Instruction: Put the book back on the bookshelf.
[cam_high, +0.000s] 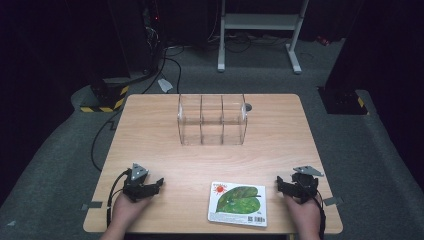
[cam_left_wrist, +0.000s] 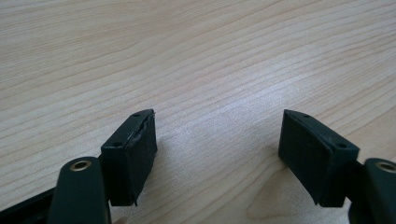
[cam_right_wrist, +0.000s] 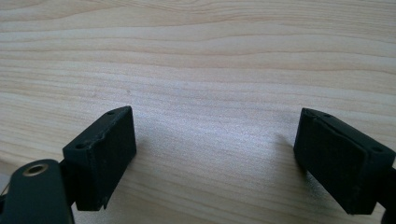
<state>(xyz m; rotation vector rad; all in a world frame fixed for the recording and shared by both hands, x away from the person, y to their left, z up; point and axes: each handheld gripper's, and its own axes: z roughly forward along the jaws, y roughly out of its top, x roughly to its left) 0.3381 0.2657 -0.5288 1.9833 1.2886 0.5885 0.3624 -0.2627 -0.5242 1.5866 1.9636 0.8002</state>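
Observation:
A flat picture book (cam_high: 238, 203) with a green leaf and a red sun on its cover lies near the table's front edge, between my hands. A clear plastic organiser (cam_high: 212, 119) with three compartments stands upright at the far middle of the table. My left gripper (cam_high: 156, 184) rests on the wood at the front left, open, with bare table between its jaws (cam_left_wrist: 217, 140). My right gripper (cam_high: 281, 184) rests at the front right, just right of the book, also open over bare wood (cam_right_wrist: 215, 144).
The wooden table (cam_high: 150, 135) has free surface between the organiser and the book. A small grey disc (cam_high: 248, 106) lies beside the organiser's far right corner. Cables and a white stand's legs (cam_high: 260, 22) sit on the floor beyond the table.

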